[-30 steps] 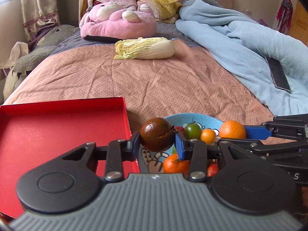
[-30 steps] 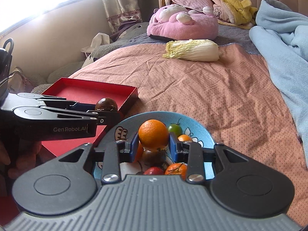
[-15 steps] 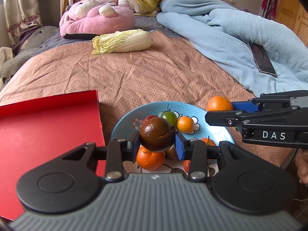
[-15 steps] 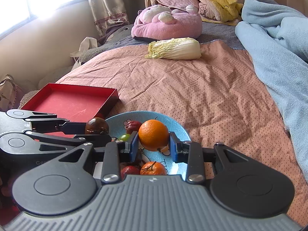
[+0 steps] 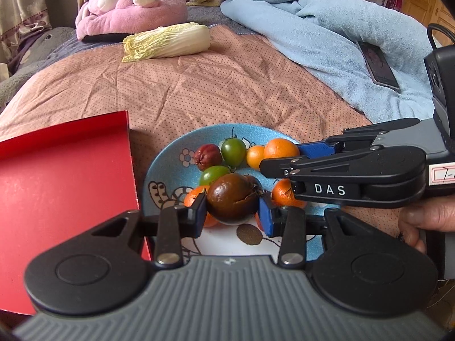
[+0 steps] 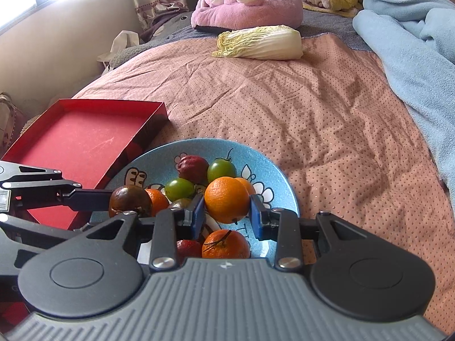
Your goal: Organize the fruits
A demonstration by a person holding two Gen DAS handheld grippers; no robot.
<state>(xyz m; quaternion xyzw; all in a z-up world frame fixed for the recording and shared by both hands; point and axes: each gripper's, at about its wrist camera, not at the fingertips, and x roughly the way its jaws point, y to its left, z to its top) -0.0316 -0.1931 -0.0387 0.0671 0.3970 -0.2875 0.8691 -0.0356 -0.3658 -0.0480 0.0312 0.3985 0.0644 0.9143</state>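
A blue flowered plate (image 5: 166, 167) (image 6: 281, 177) on the bed holds several small oranges, green tomatoes (image 5: 233, 149) and a wrinkled red fruit (image 5: 207, 156). My left gripper (image 5: 231, 213) is shut on a dark brown round fruit (image 5: 231, 199) just above the plate's near side. In the right wrist view the left gripper (image 6: 125, 203) reaches in from the left with that fruit (image 6: 129, 199). My right gripper (image 6: 226, 214) is shut on an orange (image 6: 226, 199) over the plate's middle. From the left wrist it (image 5: 284, 157) enters from the right, holding the orange (image 5: 280, 147).
A red tray (image 5: 65, 176) (image 6: 85, 139) lies against the plate's left side. Farther up the bed are a napa cabbage (image 5: 167, 41), a pink plush (image 5: 130, 8), a light blue blanket (image 5: 327, 42) and a phone (image 5: 378, 64). A person's hand (image 5: 426, 218) grips the right tool.
Both grippers have come down and in over the plate, the left one moving right, away from the tray. Each still grips its fruit.
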